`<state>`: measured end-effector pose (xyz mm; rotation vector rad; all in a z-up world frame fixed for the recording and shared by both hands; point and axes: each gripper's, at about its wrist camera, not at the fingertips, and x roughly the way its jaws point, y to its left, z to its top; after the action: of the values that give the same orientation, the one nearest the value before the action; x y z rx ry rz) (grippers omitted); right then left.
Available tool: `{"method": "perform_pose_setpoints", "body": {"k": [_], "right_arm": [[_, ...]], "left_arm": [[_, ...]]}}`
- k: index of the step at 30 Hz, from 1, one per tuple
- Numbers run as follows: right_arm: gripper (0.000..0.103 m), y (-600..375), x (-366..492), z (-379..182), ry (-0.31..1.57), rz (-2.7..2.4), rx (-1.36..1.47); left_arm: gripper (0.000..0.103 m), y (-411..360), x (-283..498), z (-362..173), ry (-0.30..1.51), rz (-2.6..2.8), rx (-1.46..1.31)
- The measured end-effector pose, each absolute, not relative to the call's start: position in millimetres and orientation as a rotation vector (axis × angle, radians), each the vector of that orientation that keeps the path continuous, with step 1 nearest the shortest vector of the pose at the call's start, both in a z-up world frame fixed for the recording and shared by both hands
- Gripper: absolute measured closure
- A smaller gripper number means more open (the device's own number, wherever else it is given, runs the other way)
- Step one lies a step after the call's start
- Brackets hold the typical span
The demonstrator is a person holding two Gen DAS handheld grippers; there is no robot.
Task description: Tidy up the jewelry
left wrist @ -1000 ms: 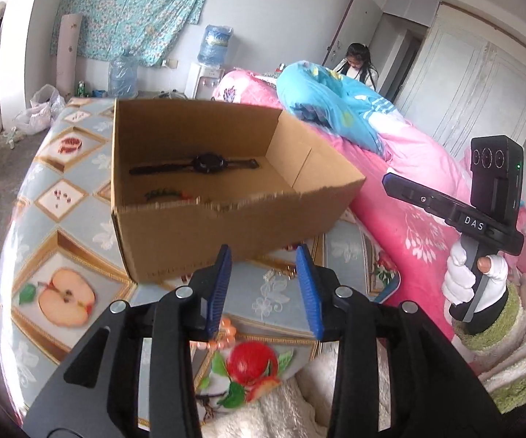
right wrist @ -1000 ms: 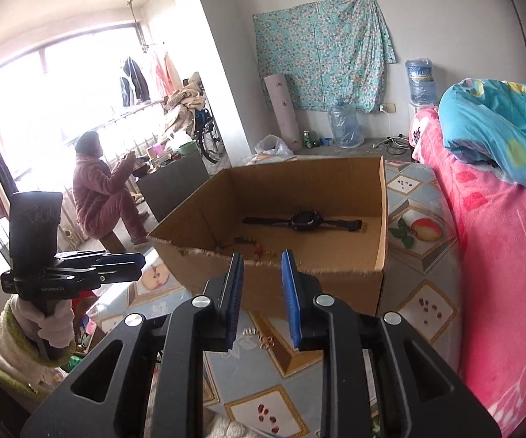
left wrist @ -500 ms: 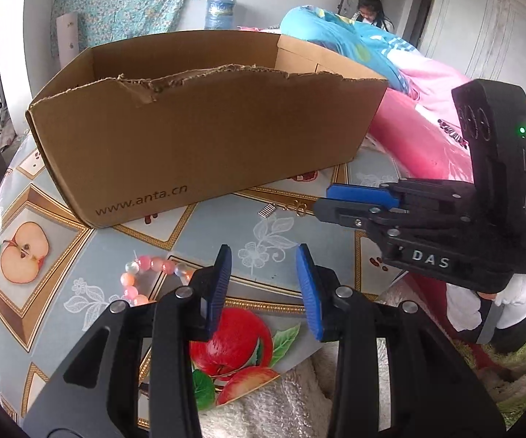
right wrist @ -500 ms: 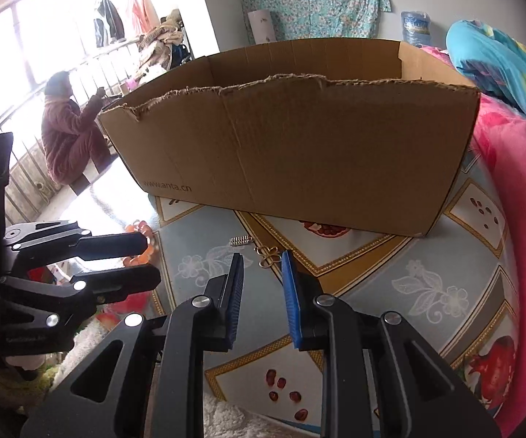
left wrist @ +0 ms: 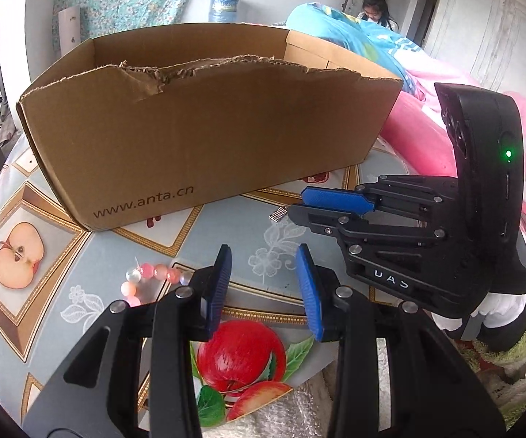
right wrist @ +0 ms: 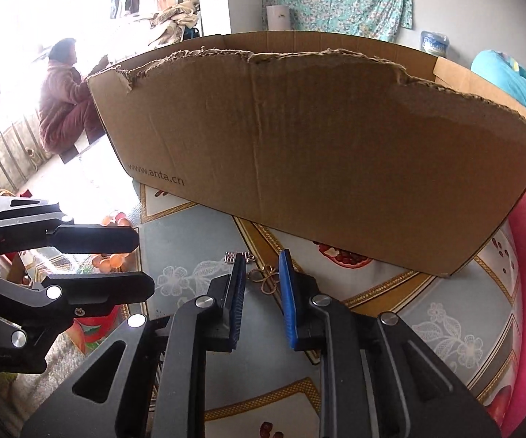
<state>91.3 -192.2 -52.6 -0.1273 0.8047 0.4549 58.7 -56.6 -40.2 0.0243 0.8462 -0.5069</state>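
Note:
A brown cardboard box [left wrist: 204, 138] printed "www.anta.cn" stands on the fruit-patterned table [left wrist: 36, 255]; its inside is hidden. A pink bead bracelet [left wrist: 146, 277] lies on the table just left of my left gripper [left wrist: 263, 255], which is open and empty, low over the table. My right gripper [right wrist: 261, 261] is open and empty, low over the table; a thin gold ornament [right wrist: 265, 281] lies between its fingertips and a small silver clasp [right wrist: 235, 256] just ahead. The right gripper also shows in the left wrist view [left wrist: 310, 204], beside the clasp [left wrist: 277, 214]. The left gripper also shows in the right wrist view [right wrist: 142, 262].
A bed with pink and blue bedding [left wrist: 427, 116] runs along the table's right side. One person [right wrist: 64, 98] sits by the bright window at left, another [left wrist: 374, 9] behind the bed. The box [right wrist: 317, 146] fills the space just ahead of both grippers.
Both grippers have dropped from above the box to just over the table in front of it. The right gripper has closed in on the gold ornament and opened a little wider.

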Motion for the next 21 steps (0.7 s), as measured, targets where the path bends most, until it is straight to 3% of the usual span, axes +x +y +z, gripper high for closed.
{"method": "perform_pose_setpoints", "body": {"k": [13, 21], "right_arm": [[0.093, -227.8, 78.0, -54.2, 0.845, 0.421, -0.022], [0.092, -258.3, 73.8, -55.9, 0.824, 0.443, 0.141]], "left_arm": [[0.069, -79.5, 70.9, -45.0, 0.822, -0.524, 0.083], [0.086, -105.5, 88.7, -51.1, 0.815, -0.511, 0.203]]}}
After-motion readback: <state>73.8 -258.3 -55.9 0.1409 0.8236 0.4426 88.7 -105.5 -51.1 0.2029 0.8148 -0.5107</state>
